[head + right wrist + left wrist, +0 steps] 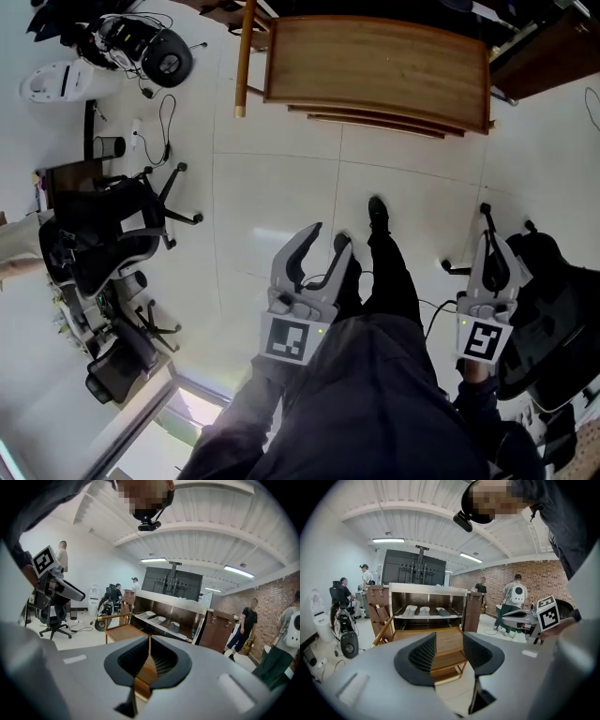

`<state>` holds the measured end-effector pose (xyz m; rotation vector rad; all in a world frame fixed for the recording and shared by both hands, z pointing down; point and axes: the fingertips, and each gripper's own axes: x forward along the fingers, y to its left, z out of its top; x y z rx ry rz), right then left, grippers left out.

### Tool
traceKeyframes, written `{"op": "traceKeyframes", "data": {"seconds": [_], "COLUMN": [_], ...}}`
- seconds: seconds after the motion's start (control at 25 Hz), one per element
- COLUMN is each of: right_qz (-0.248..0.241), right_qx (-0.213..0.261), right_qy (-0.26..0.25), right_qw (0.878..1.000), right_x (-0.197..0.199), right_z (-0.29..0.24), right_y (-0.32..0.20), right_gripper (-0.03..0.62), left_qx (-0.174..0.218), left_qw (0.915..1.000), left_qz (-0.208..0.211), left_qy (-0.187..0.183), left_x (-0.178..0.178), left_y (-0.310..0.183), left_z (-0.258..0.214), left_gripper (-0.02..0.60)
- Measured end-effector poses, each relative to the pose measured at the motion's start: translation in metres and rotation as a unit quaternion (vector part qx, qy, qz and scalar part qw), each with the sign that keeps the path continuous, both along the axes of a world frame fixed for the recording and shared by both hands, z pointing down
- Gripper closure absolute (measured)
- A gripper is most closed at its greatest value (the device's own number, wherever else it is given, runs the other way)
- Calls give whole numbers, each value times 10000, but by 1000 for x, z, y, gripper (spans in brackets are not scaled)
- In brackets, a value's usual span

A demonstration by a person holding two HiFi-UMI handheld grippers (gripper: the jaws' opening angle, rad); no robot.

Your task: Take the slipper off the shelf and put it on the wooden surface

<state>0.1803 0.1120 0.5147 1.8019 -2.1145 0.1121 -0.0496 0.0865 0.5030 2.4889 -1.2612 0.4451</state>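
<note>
Three slippers lie in a row on the shelf of a metal cabinet (426, 592): two pale ones (410, 610) (424, 611) and a dark one (443, 611). The right gripper view also shows slippers (156, 619) on that shelf. A low wooden surface (375, 70) stands on the floor in front of the cabinet. Both grippers are held at waist height, well short of it. My left gripper (325, 237) is open with nothing between its jaws. My right gripper (487, 217) is shut and empty, its pads meeting in the right gripper view.
A black office chair (103, 234) stands at the left and another (553, 319) at the right, close to my right gripper. Cables and round equipment (150, 52) lie at the far left. My own shoe (378, 214) is on the white tile floor. Several people stand around the room.
</note>
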Motion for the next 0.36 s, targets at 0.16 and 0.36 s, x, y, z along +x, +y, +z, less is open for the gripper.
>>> {"op": "traceKeyframes", "data": {"seconds": [0.16,0.36], "right_qz": [-160,-263], "right_qx": [-1,20], "right_qy": [-113,-316], "right_qw": [9998,9992], "right_x": [-29,-70], "right_z": [3,-19], "right_y": [10,42], "right_gripper": [585,591], "left_qx": [35,-9], "left_qw": [10000,9995], "left_qz": [51,159], "left_qy": [62,266], "left_x": [-6,-11], "left_y": [19,64], "left_z": [3,-12], "left_gripper": [382,382]}}
